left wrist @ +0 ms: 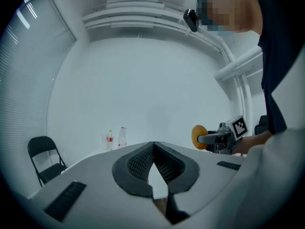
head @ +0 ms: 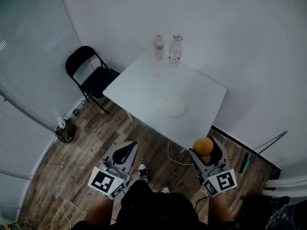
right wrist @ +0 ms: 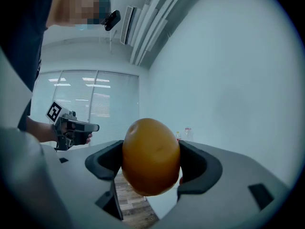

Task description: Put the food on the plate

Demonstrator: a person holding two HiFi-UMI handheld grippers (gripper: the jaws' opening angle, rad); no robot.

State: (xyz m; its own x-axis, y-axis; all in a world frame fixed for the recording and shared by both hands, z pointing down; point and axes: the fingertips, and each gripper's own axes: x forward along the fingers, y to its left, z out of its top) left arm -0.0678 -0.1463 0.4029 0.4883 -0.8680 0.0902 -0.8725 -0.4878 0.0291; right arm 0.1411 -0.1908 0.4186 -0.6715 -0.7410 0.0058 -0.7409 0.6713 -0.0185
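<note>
Holding the orange food item (head: 203,145) clamped between its two jaws, the right gripper (right wrist: 151,162) sits at the lower right of the head view, over the wooden floor (head: 86,143) and short of the tabletop (head: 144,85). The jaws press on both flanks of the item and leave its rounded end protruding forward, a grip judged to suit a clean release. The white plate (head: 173,107) lies empty near frame centre, up and left of the item and well apart from it. The left gripper (head: 123,153), lower left, has its jaws together on nothing, judged idle. Two bottles (head: 175,51) stand at the tabletop's far edge
</note>
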